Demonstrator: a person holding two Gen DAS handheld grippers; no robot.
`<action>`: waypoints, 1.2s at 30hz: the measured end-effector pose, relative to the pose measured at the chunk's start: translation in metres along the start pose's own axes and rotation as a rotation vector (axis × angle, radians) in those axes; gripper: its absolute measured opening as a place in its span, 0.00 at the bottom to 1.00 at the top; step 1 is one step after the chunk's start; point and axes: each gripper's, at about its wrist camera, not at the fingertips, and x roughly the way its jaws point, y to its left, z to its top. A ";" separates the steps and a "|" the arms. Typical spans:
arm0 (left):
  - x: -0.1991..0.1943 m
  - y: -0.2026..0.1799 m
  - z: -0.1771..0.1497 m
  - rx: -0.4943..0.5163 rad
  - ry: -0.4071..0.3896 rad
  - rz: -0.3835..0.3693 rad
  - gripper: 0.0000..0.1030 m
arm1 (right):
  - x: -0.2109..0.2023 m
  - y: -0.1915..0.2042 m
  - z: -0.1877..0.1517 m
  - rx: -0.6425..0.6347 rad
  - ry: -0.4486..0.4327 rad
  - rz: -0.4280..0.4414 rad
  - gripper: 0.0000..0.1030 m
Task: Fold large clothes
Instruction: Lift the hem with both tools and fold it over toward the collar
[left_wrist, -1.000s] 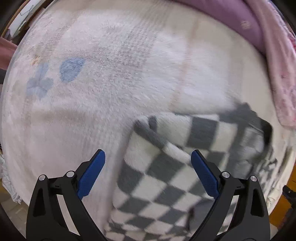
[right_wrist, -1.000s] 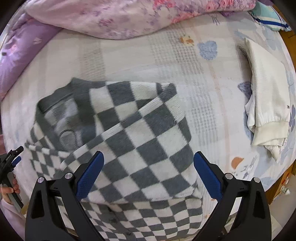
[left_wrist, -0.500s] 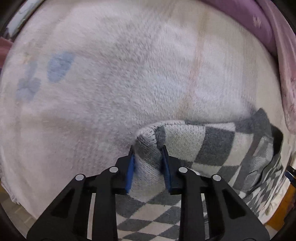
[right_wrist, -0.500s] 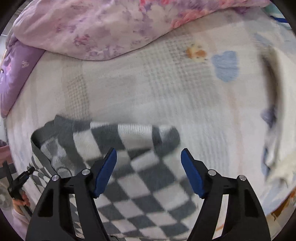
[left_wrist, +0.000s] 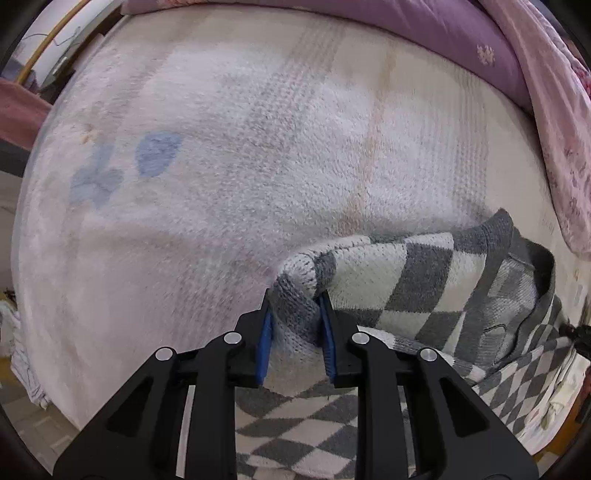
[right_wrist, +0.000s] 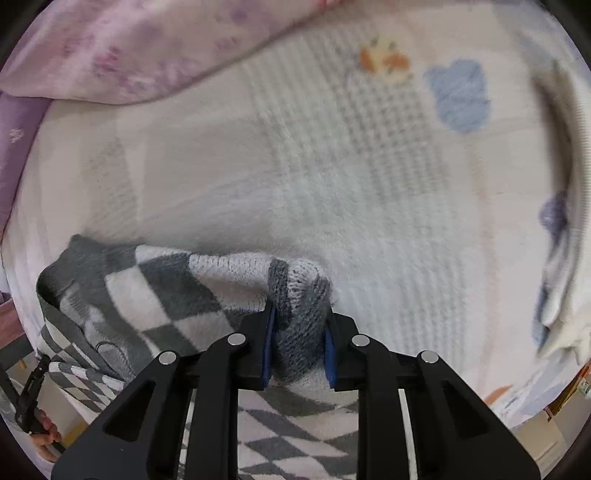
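Observation:
A grey-and-white checkered knit sweater (left_wrist: 406, 280) (right_wrist: 166, 280) lies on the bed with its collar end spread between the two views. My left gripper (left_wrist: 295, 306) points down at the sweater's left corner. Its blue pads press a bunched fold of knit, and the jaws are still closing. My right gripper (right_wrist: 299, 317) points down at the opposite corner. Its jaws are also closing, with a thick grey-and-white fold pinched between the pads. The cloth below both grips is hidden by the gripper bodies.
The sweater rests on a fluffy white blanket (left_wrist: 240, 166) (right_wrist: 332, 184) with blue and orange prints. A purple quilt (left_wrist: 424, 37) and a pink floral cover (right_wrist: 129, 55) lie along the far side. A folded white garment (right_wrist: 569, 184) lies at the right. A hand (right_wrist: 44, 439) shows at the lower left.
Both grippers stood wide open above the sweater, then came down onto its two corners and closed on bunched folds. The left corner now stands slightly raised.

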 end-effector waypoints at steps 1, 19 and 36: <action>-0.004 -0.001 -0.001 0.004 -0.004 0.005 0.21 | -0.008 0.002 -0.005 0.003 -0.017 -0.009 0.18; -0.106 0.001 -0.085 0.113 -0.202 0.008 0.19 | -0.109 0.012 -0.131 -0.002 -0.293 -0.051 0.17; -0.172 0.024 -0.186 0.164 -0.313 -0.002 0.18 | -0.164 -0.012 -0.275 -0.020 -0.473 -0.039 0.17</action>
